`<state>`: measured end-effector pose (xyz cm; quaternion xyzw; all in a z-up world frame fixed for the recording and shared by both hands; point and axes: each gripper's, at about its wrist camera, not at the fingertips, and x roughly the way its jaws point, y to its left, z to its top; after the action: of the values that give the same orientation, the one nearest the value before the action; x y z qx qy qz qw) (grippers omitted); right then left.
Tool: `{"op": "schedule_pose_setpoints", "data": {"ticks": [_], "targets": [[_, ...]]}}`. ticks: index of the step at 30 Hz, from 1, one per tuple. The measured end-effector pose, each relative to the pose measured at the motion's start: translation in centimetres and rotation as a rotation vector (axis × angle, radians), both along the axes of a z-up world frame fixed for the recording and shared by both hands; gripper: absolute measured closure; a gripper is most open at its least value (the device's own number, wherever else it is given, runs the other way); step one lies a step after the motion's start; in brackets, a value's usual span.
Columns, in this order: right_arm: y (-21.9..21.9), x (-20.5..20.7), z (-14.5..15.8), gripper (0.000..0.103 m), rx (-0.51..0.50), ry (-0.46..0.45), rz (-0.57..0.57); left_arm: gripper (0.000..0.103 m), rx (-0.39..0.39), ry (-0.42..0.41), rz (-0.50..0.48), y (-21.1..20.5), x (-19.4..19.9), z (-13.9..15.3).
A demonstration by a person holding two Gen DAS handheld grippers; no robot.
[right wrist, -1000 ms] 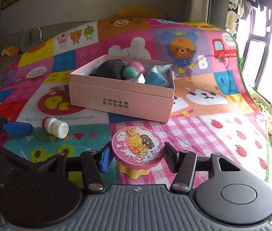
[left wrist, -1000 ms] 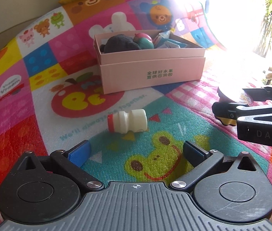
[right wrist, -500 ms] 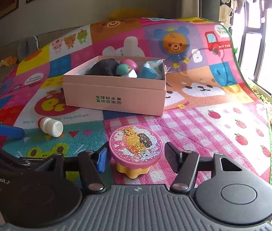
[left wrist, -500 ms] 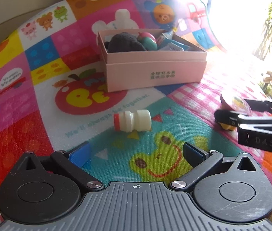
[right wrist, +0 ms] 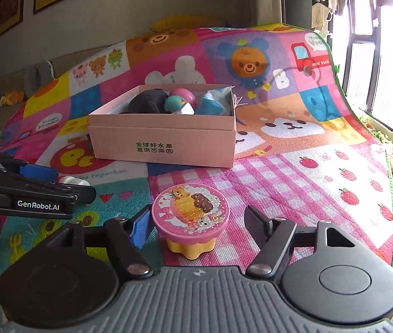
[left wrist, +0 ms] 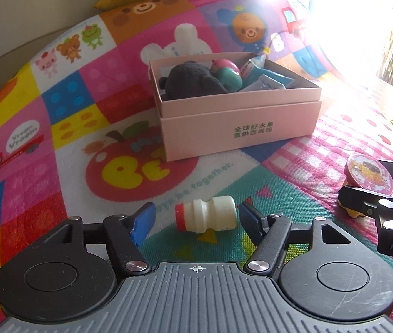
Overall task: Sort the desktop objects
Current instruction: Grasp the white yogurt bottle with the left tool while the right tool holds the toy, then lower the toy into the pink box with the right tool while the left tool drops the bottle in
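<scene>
left wrist: left gripper [left wrist: 195, 220] fingers closing, not yet touching the bottle [left wrist: 206, 217] lying between them; squeeze its body squarely | right wrist: right gripper [right wrist: 197, 223] fingers opening around pink jar [right wrist: 190, 217] on the mat [right wrist: 293, 183]; box [right wrist: 163, 145] beyond

a small white bottle [left wrist: 206, 217] with a red cap lies on its side on the mat. a pink glitter-lidded tub [right wrist: 190, 217] on a yellow base stands upright. the open pink box [left wrist: 238, 127] holds toys.
</scene>
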<state>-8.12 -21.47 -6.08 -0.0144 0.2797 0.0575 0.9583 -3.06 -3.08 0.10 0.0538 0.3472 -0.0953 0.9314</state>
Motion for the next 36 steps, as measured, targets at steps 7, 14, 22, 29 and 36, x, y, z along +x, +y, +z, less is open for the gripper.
{"op": "schedule_pose_setpoints", "data": {"ticks": [7,14,22,29,36], "targets": [[0.7,0.1,0.3,0.032,-0.041,-0.005,0.009,0.054,-0.044,0.008,-0.036,0.3,-0.3,0.1],[1.1,1.0,1.2,0.047,-0.050,0.072,0.023,0.054,-0.042,-0.013,-0.064,0.5,-1.8,0.8],[0.5,-0.5,3.7,0.047,-0.023,0.118,0.059,0.054,-0.069,-0.104,-0.090,1.5,-4.6,3.6],[0.1,-1.1,13.0,0.047,-0.057,-0.050,0.117,0.054,-0.011,-0.333,-0.149,1.0,-4.1,9.9],[0.4,4.9,21.1,0.047,-0.011,-0.189,0.133,0.049,-0.042,-0.394,-0.120,-0.5,4.2,11.6]]}}
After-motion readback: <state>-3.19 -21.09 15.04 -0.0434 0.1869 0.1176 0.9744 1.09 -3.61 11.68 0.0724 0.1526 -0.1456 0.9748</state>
